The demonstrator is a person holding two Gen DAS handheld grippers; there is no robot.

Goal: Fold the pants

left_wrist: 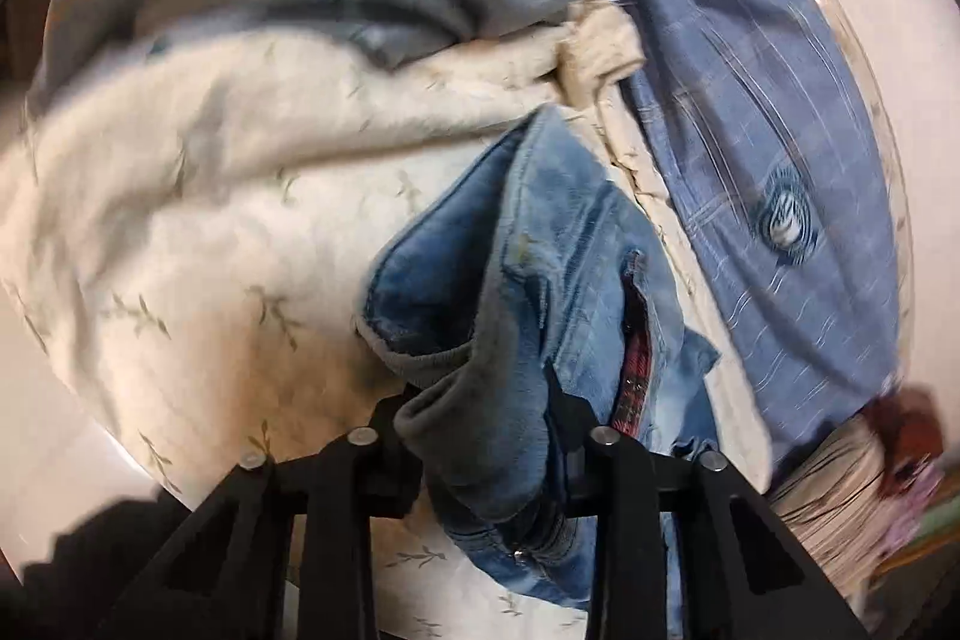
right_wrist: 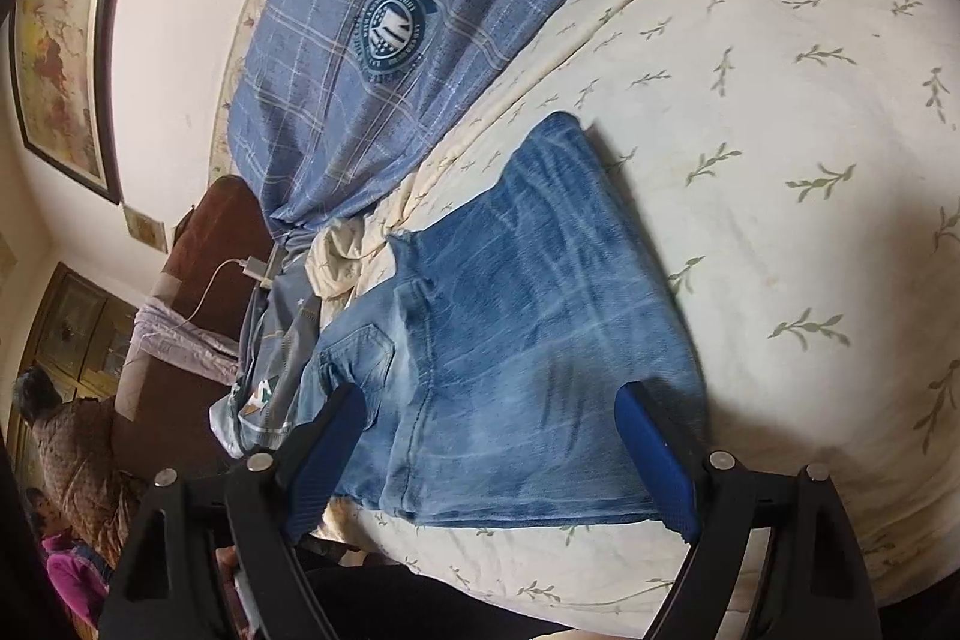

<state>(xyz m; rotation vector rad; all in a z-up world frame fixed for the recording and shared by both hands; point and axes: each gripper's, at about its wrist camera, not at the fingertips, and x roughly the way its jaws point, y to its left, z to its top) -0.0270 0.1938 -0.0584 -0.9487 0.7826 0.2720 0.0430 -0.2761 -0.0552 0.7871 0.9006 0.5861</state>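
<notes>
Bedsheet (right_wrist: 780, 100) | jeans (right_wrist: 510, 310) between spread right tongs (right_wrist: 498, 448) | left tongs (left_wrist: 480, 436) clamp jeans

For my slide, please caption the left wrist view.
Left gripper pinches bunched blue jeans above a leaf-print sheet.

The jeans (right_wrist: 510, 328) are faded blue denim with paler streaks, showing a red plaid lining (left_wrist: 636, 370) at the fly. The bedsheet (right_wrist: 780, 130) is cream with green leaf sprigs. The pillow (right_wrist: 384, 40) is blue plaid with a navy crest.
</notes>
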